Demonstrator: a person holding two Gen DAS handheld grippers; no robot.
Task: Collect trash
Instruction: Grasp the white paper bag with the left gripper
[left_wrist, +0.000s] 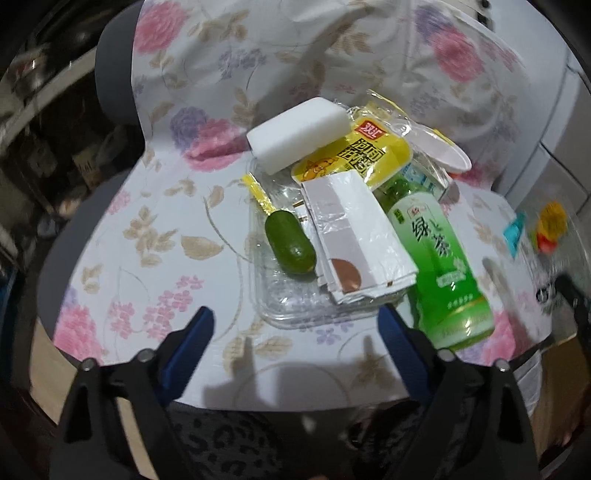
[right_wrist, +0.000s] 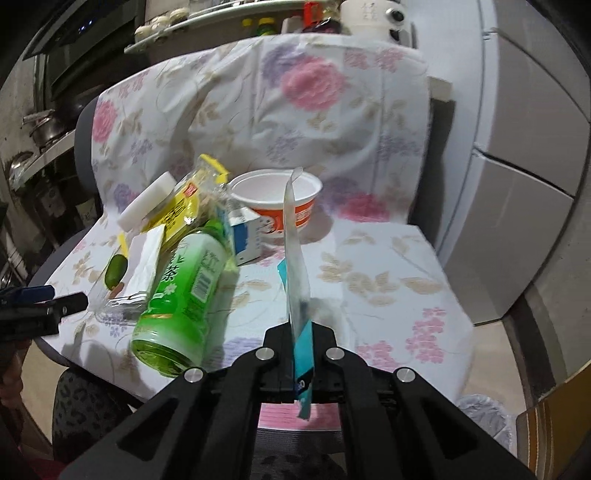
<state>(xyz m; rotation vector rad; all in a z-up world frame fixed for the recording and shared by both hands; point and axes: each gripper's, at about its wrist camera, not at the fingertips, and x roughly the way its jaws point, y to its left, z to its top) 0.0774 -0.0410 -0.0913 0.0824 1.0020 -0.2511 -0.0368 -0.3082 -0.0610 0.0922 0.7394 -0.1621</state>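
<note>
Trash is piled on a chair under a floral cloth (left_wrist: 166, 236). My left gripper (left_wrist: 295, 325) hangs open just before the near edge of a clear plastic tray (left_wrist: 288, 310); nothing sits between its fingers. The tray holds a green oval fruit (left_wrist: 290, 245) and a white folded wrapper (left_wrist: 358, 236). A green tea bottle (left_wrist: 439, 258) lies on its side to the right. Behind are a white foam block (left_wrist: 299, 134) and a yellow snack bag (left_wrist: 351, 155). My right gripper (right_wrist: 301, 328) is shut on a flat clear wrapper with a teal edge (right_wrist: 295, 258), held edge-up over the seat.
An orange and white paper cup (right_wrist: 280, 199) and a blue and white carton (right_wrist: 245, 236) stand behind the bottle. The left gripper (right_wrist: 62, 297) shows at the left edge. A bag-lined bin (right_wrist: 484, 417) and a cardboard box (right_wrist: 554, 435) sit at lower right; shelves with pots on the left.
</note>
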